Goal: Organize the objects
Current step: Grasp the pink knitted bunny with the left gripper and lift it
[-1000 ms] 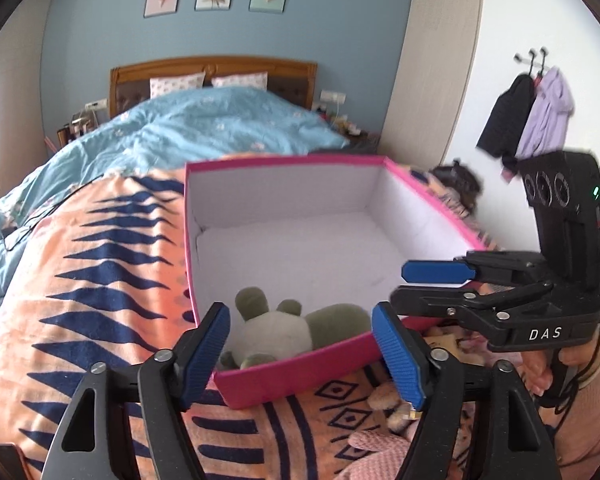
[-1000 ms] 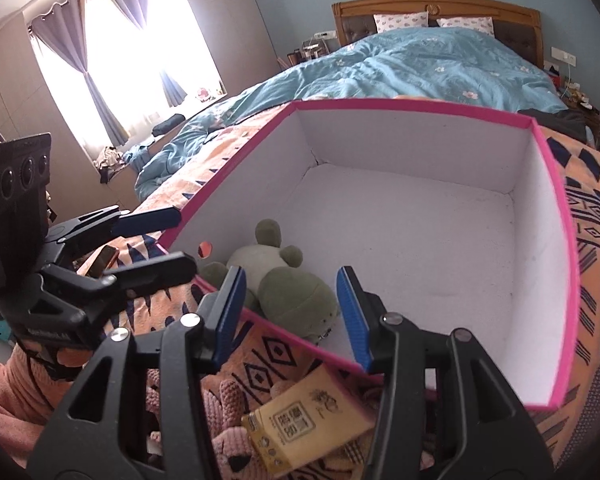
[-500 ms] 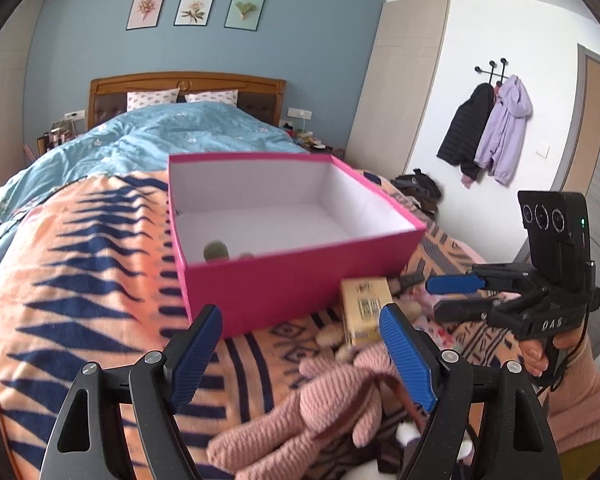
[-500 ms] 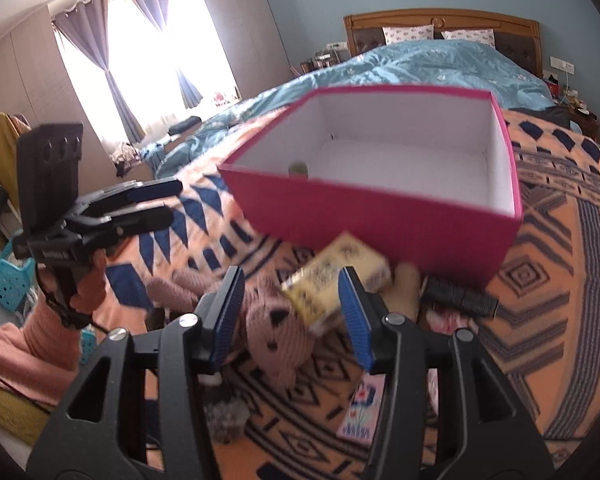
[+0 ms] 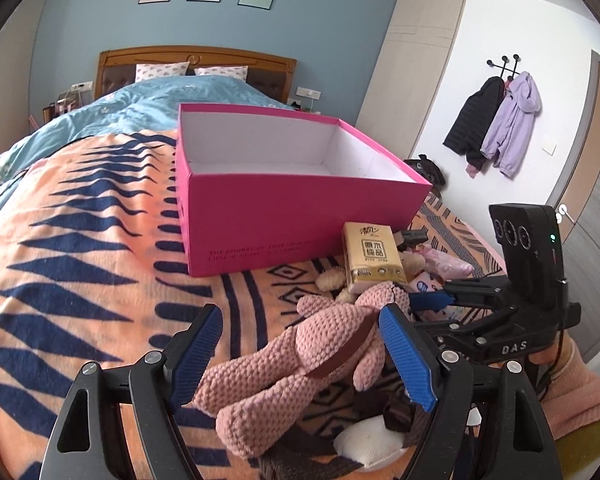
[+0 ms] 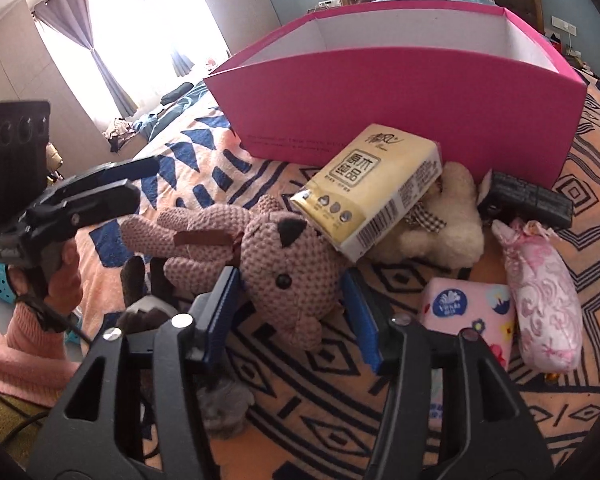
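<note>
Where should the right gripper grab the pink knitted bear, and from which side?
Probably the head: the right gripper already straddles the pink knitted bear there, open. Come from the near side, away from the pink box. The yellow tissue pack leans on the head's far side, so lift gently.

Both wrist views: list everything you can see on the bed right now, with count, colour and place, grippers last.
Box: 1, pink outside, white inside, open, on the blanket.
Knitted bunny: 1, dusty pink, in front of the box, head between the right gripper's fingers.
Tissue pack: 1, yellow, resting on the bunny and the cream plush.
Cream plush: 1, off-white, under the tissue pack.
Black object: 1, beside the box's corner.
Pink tissue packet: 1, right of the bunny.
Floral pouch: 1, pink-white, far right.
Blanket: 1, orange with navy pattern.
Left gripper: open, over the bunny's body.
Right gripper: open, astride the bunny's head.
</note>
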Motion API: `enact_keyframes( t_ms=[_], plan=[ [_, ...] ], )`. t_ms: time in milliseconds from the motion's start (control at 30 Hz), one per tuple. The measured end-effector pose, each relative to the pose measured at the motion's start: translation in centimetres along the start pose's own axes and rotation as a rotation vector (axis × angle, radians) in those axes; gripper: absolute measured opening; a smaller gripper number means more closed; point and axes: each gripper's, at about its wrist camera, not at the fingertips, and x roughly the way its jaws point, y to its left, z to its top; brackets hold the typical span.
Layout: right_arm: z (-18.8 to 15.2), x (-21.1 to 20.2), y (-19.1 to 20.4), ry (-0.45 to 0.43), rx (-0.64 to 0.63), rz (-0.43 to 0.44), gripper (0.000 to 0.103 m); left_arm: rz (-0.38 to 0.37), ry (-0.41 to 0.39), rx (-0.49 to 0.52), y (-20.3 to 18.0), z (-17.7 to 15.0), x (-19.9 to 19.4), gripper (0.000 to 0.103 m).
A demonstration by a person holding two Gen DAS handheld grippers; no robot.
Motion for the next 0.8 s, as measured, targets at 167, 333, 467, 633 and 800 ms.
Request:
enact_keyframes(
  t_ms=[167, 333, 467, 633, 800],
  plan=[
    [0.1, 0.8, 0.3, -0.006, -0.003, -0.010, 0.056, -0.003, 0.016, -0.010, 0.2, -0.8, 0.2, 0.083],
    [0.0, 0.4, 0.2, -0.009, 0.015, 0.003, 0.052, -0.004, 0.025, -0.008, 0.2, -1.2, 0.0, 0.083],
    [-0.2, -0.7, 0.3, -0.022, 0.036, 0.045, 0.052, -0.028, 0.018, 0.005, -0.2, -1.2, -0.7, 0.083],
    [-0.2, -2.3, 0.9, -0.043, 0.049, 0.077, 0.052, -0.076, 0.004, 0.009, -0.6, -1.3, -1.9, 0.083],
    [0.5, -4.6, 1.3, -0.088, 0.047, 0.104, 0.052, -0.114, -0.024, 0.033, -1.2, -1.1, -3.4, 0.083]
  ],
)
